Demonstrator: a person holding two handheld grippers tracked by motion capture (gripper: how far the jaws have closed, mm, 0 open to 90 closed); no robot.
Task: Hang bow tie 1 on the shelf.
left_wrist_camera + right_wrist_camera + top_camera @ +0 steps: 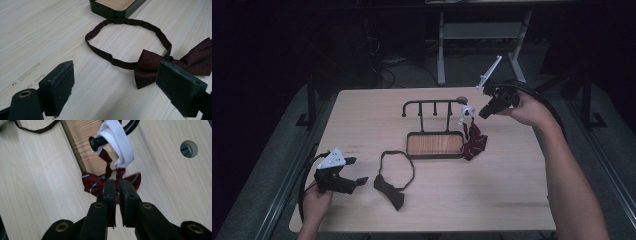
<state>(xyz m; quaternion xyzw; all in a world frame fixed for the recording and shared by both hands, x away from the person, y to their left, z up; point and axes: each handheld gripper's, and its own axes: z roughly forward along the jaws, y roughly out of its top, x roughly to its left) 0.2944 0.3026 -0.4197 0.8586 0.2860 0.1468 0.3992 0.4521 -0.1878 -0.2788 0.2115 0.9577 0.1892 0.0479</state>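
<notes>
Black jaws of the right gripper stand almost together with a thin gap between them, just below the white band of the striped bow tie. That band is looped over the end peg of the rack, and the tie hangs beside the tray. Whether the pads pinch the tie's strap is hard to say; they look just clear of it. To finish this hanging well, ease the jaws apart and draw back without snagging the band, so the loop stays seated behind the peg's knob. Across the table the left gripper is wide open and empty, facing the dark bow tie lying flat near the tray.
</notes>
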